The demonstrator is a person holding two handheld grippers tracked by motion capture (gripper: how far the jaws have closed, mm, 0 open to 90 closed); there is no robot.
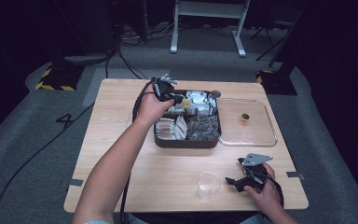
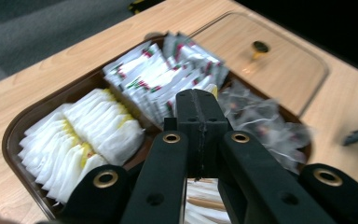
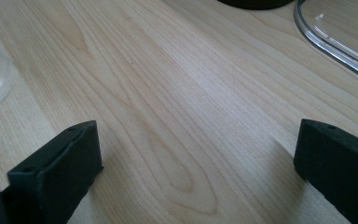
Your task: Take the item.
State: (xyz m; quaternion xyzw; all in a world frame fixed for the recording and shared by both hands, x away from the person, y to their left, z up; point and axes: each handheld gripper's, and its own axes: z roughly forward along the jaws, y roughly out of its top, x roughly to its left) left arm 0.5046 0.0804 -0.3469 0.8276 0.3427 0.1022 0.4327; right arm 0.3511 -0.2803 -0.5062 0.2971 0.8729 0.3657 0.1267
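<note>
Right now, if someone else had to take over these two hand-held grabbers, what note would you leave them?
Left gripper: jaws pressed together with nothing seen between them, hovering over the dark compartment tray of packets.
Right gripper: jaws wide apart, holding nothing, low over bare table near the front edge, beside the clear plastic cup.
Things: white sachets, red-printed sachets and clear pouches sit in their compartments. The tray's clear lid lies on the table to its right.
Done: lid is off.
Left: probably pick a packet from the tray and bring it to the cup, which looks empty.
</note>
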